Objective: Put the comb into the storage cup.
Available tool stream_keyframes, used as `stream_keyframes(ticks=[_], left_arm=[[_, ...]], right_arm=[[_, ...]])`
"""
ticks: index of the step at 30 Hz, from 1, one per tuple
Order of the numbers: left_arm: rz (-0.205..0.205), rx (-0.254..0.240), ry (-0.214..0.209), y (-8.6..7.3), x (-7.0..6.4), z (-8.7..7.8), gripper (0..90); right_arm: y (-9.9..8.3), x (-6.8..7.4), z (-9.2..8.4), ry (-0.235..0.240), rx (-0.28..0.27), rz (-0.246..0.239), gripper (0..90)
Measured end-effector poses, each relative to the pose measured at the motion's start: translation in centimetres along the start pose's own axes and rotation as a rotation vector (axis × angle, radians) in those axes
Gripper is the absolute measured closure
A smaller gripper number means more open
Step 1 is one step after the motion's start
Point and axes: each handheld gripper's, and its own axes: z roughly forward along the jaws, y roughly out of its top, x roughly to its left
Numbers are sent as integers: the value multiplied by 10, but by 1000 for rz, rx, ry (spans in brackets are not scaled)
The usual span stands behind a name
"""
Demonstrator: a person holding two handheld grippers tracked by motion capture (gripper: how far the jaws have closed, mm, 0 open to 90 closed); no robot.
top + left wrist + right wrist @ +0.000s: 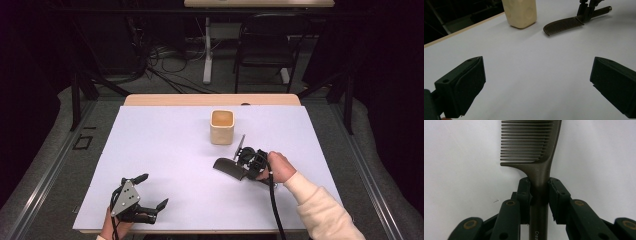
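A dark brown comb (230, 167) lies flat on the white sheet (165, 150), right of centre, with its handle toward the right. My right gripper (243, 159) is shut on the handle just behind the teeth; in the right gripper view both pads (525, 195) press the comb (531, 142) from either side. In the left gripper view the comb (564, 25) and the right gripper (586, 11) lie far off, next to the cup. My left gripper (154, 190) rests near the front left edge, open, with bare sheet between its jaws (537, 82).
A cream square cup (222, 127) stands upright behind the comb, near the middle of the sheet, and appears as a cream cup (520, 12) in the left gripper view. The wooden table edge (210, 100) runs along the back. A black chair (267, 45) and cables are on the floor beyond.
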Motion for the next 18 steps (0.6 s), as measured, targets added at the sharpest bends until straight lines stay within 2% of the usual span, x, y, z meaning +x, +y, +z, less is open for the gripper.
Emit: stream_keyframes(ticks=[2,10,11,18], left_arm=[[0,0,0,0,0,0,1],[1,0,2,0,0,0,1],[0,1,3,0,0,0,1],[3,1,5,0,0,-1,1]], right_arm=[[-1,-1,-3,1,-9,12,723],[-3,-2,-12,-6,-7,10,723],[-4,-4,-14,-11,-26,9,723],[-6,-4,-20,-12,-31,10,723]])
